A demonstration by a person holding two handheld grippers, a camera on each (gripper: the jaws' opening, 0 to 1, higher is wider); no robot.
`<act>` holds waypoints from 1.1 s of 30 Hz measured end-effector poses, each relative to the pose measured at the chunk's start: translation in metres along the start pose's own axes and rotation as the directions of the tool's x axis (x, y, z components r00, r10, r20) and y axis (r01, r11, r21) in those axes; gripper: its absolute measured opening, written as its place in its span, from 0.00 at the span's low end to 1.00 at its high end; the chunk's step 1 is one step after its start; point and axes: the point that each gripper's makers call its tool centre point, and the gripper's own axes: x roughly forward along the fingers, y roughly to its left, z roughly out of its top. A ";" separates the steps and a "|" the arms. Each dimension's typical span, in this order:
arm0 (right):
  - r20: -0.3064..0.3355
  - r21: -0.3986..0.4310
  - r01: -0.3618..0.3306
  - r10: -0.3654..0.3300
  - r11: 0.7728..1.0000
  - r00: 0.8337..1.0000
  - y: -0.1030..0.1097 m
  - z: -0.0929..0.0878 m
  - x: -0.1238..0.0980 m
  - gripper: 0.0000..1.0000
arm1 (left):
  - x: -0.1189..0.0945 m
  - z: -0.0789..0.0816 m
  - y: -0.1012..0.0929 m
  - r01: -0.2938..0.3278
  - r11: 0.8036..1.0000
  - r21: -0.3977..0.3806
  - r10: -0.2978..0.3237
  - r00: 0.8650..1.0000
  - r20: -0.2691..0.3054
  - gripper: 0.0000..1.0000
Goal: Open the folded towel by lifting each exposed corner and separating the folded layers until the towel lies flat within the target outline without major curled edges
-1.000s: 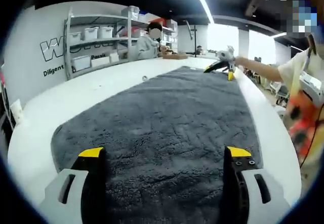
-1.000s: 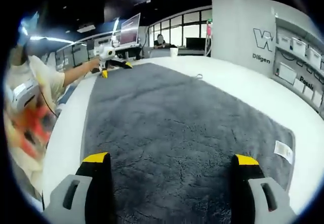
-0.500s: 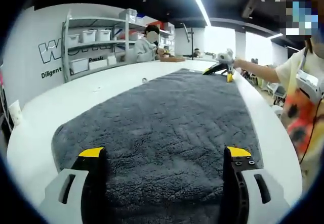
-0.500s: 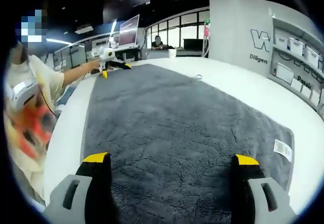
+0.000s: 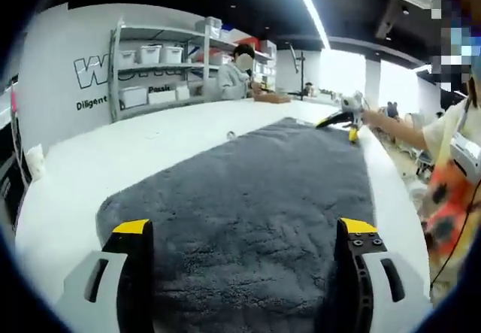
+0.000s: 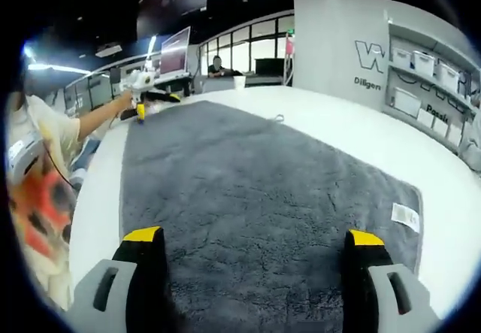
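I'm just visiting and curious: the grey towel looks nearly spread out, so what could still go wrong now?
The towel lies flat, but both grippers, left and right, hang open right over its edges; a careless dip might snag the pile and wrinkle it. The corner with the white label lies close to the table edge and could curl over.
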 end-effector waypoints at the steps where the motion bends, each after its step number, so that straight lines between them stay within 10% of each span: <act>1: 0.007 -0.001 0.007 -0.007 1.000 1.000 0.002 0.001 -0.002 1.00 | -0.003 0.001 -0.001 0.000 1.000 -0.003 0.000 1.000 0.001 0.99; 14: 0.056 -0.054 0.201 -0.198 0.978 0.979 0.012 0.012 -0.063 1.00 | -0.045 -0.001 -0.031 -0.153 0.987 -0.050 0.153 0.988 0.000 0.99; 33: 0.060 0.064 0.376 -0.379 0.924 0.923 0.035 -0.039 -0.149 0.99 | -0.124 -0.035 -0.090 -0.287 0.954 -0.089 0.285 0.958 -0.033 0.99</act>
